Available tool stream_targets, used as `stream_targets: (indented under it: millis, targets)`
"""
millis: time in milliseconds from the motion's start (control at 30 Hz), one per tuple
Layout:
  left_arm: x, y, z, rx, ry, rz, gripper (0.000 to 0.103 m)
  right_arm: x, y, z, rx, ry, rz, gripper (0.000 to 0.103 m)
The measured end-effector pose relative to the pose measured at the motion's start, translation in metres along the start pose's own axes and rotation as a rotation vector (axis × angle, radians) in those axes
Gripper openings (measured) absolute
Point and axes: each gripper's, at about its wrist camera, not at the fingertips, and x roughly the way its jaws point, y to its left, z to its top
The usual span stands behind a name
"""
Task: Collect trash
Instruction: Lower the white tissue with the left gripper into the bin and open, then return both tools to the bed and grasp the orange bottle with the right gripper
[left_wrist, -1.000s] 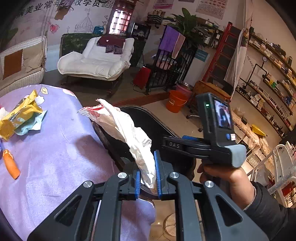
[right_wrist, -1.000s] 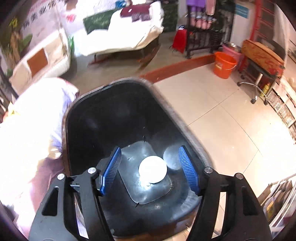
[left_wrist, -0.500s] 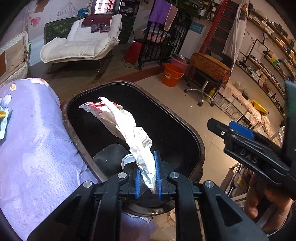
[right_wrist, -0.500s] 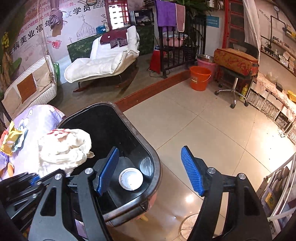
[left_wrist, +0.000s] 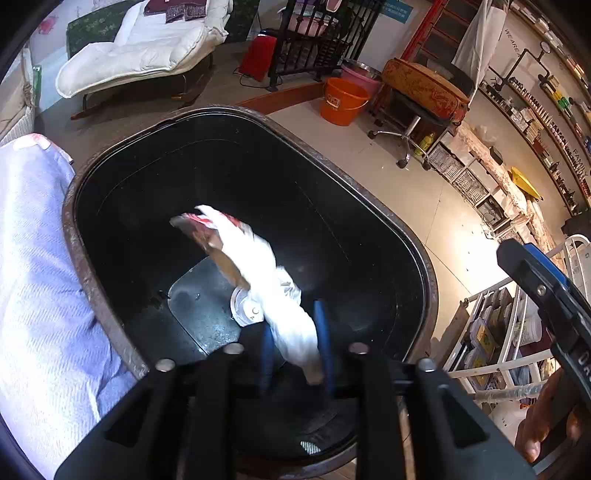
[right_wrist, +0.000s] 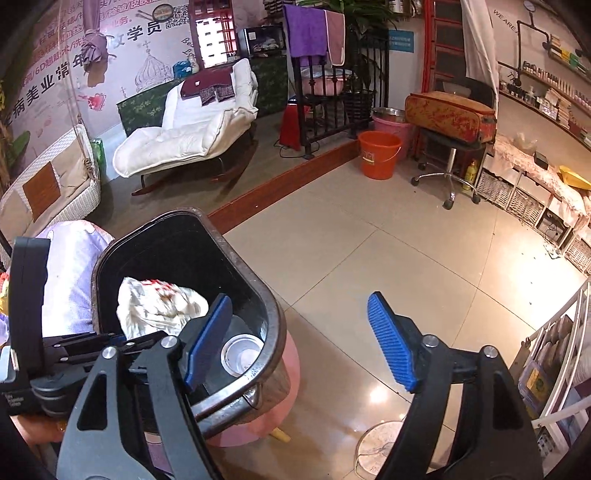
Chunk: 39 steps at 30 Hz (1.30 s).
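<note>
A crumpled white wrapper with red print hangs inside the mouth of the black trash bin. Its tail lies between the blue pads of my left gripper, whose jaws are opening and no longer pinch it. A white round cup lies on the bin's bottom. In the right wrist view the wrapper sits just above the bin, with the left gripper behind it and the cup below. My right gripper straddles the bin's right rim, its jaws opening with nothing between them.
The table's lilac cloth touches the bin's left side. A pink stool stands under the bin. Tiled floor spreads to the right, with an orange bucket, a wheeled stool and a white wire rack.
My left gripper moved from the table's edge to over the bin, tipped down, and its pads parted from the wrapper. My right gripper drew back from the bin toward its right and opened wider.
</note>
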Motion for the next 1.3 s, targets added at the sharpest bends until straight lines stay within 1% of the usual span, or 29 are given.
stream_targets:
  millis: [33,67,100,167,233,300,467,633,733,833,967,1100,1233,1300]
  targets:
    - [0.002,-0.002,0.002,0.006,0.000,0.015,0.057,0.000,-0.001,0.000,0.004,-0.001,-0.001,0.077]
    - [0.002,-0.003,0.003,0.013,-0.001,0.032,0.065,-0.001,-0.003,0.001,0.008,-0.002,-0.003,0.078]
    - [0.002,-0.004,0.002,0.022,-0.005,0.036,0.070,-0.002,-0.005,0.002,0.013,-0.006,-0.006,0.081]
    - [0.004,-0.005,0.002,0.040,0.008,0.036,0.075,-0.004,-0.008,0.002,0.029,-0.019,-0.010,0.083]
    - [0.004,-0.005,0.003,0.053,0.010,0.056,0.076,-0.006,-0.012,0.003,0.046,-0.032,-0.015,0.086]
    - [0.003,-0.005,0.002,0.057,0.002,0.068,0.078,-0.007,-0.014,0.004,0.061,-0.041,-0.018,0.086]
    - [-0.005,-0.002,-0.005,0.032,-0.022,0.063,0.080,-0.010,-0.018,0.006,0.087,-0.056,-0.015,0.086]
    - [-0.031,0.002,-0.017,-0.015,-0.098,0.044,0.083,-0.011,-0.015,0.008,0.090,-0.064,0.001,0.086]
    - [-0.053,0.002,-0.030,-0.029,-0.153,0.088,0.084,-0.012,-0.006,0.009,0.070,-0.060,0.028,0.086]
    - [-0.079,0.003,-0.044,-0.034,-0.216,0.147,0.086,-0.014,0.016,0.011,0.019,-0.050,0.085,0.086]
    - [-0.113,0.015,-0.063,-0.077,-0.290,0.194,0.087,-0.016,0.053,0.007,-0.061,-0.040,0.167,0.086]
    - [-0.147,0.032,-0.082,-0.116,-0.368,0.298,0.089,-0.017,0.094,-0.002,-0.138,-0.002,0.261,0.086]
    - [-0.175,0.057,-0.101,-0.222,-0.419,0.355,0.090,-0.022,0.139,-0.016,-0.233,0.035,0.364,0.086]
    - [-0.188,0.074,-0.110,-0.285,-0.447,0.399,0.090,-0.027,0.158,-0.023,-0.286,0.041,0.413,0.086]
